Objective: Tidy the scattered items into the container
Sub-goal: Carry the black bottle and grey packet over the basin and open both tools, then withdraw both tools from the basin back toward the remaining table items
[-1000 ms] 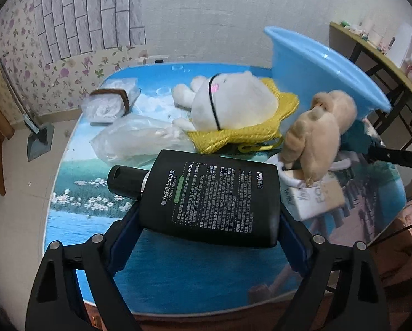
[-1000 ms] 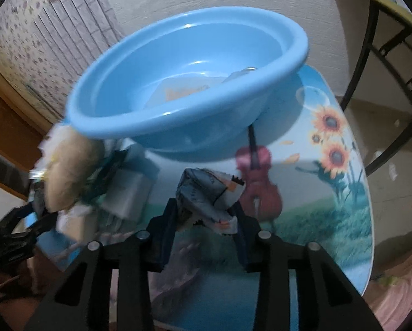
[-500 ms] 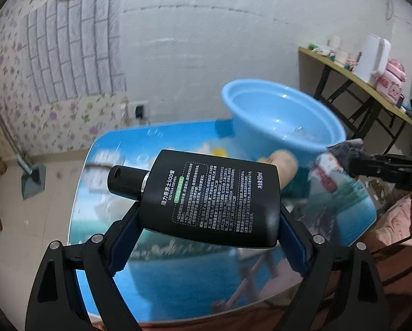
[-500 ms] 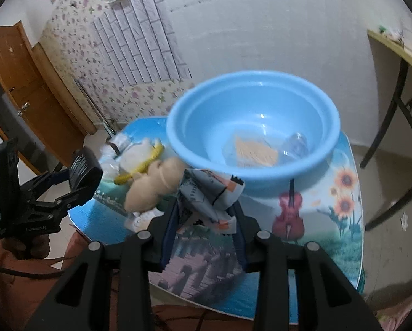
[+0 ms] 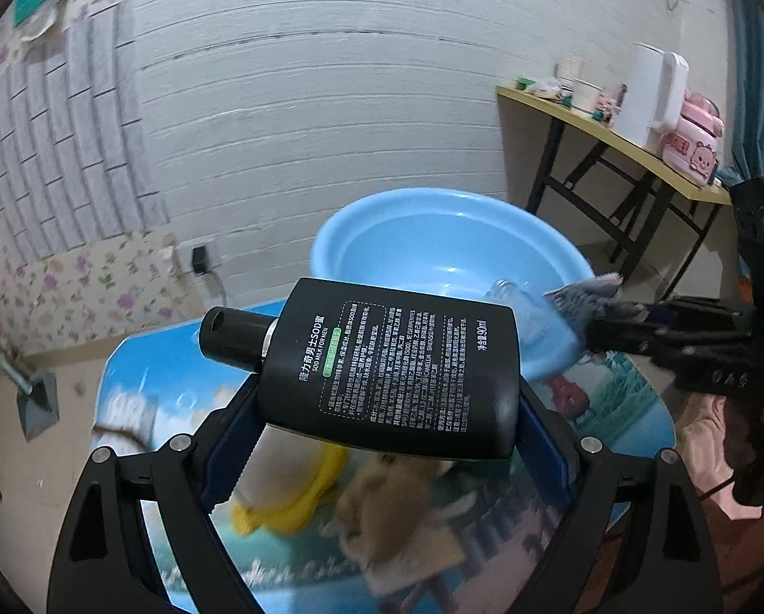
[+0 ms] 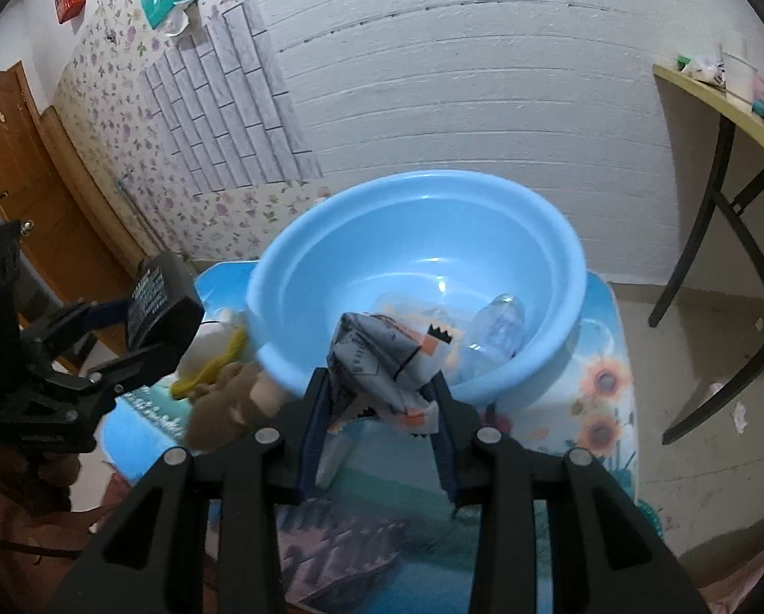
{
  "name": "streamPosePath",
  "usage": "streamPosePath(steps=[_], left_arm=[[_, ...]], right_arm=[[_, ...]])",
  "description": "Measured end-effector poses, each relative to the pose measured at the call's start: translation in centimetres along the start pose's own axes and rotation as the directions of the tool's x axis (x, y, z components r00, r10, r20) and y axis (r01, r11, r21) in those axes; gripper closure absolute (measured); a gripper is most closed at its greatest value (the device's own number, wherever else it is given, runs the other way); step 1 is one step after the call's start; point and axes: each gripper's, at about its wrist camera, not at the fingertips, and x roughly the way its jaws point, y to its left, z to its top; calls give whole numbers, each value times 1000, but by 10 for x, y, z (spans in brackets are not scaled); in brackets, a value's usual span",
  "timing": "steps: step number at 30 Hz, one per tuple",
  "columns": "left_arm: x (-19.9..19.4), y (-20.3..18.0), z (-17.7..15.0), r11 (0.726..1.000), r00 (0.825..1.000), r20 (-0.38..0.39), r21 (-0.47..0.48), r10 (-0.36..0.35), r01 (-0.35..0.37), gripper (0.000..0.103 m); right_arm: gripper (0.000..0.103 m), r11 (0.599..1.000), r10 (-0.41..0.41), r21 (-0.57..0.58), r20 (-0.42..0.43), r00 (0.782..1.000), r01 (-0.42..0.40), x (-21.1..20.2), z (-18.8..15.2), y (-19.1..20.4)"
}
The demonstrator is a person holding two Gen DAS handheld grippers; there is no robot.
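On the tabletop (image 6: 607, 358), printed with sunflowers and scenery: blue basin (image 6: 417, 276) at the far side, holding a clear bottle (image 6: 494, 327) and a flat packet, blurred. Beside the basin's near-left rim: tan plush (image 6: 228, 404), white plush on yellow backing (image 6: 218, 343). Above the tabletop, off the surface: left tool (image 5: 387, 409), spread wide and clamped on a black bottle (image 5: 397, 368) lying crosswise between the blue pads, cap (image 5: 233, 337) pointing left, white label text facing the camera; basin just behind it in that view. Right tool (image 6: 382, 409), narrowed and pinching a crumpled printed packet (image 6: 382, 358), held over the basin's near rim. Further back: white brick wall, floral wallpaper, wooden door, side table (image 5: 607, 138) with a white jug and pink appliance. Floor: dustpan (image 5: 36, 404) at left.
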Motion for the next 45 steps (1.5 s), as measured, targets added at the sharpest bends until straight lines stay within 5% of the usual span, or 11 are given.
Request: streamPosePath(steps=[20,31,45], left_arm=[[101,-61,49,987,984,-140,100,-112,126,14],[89,-54,47,990,988,-120,93,-99,110,16],[52,-31,29,997,995,-82,49,-54,58,15]], right_arm=[[68,995,-95,27,-9,995,95,33,28,-41],[66,998,-25,51,-58,998,28,53,27,-42],[61,998,-54,41,-43,998,55,37,24,-23]])
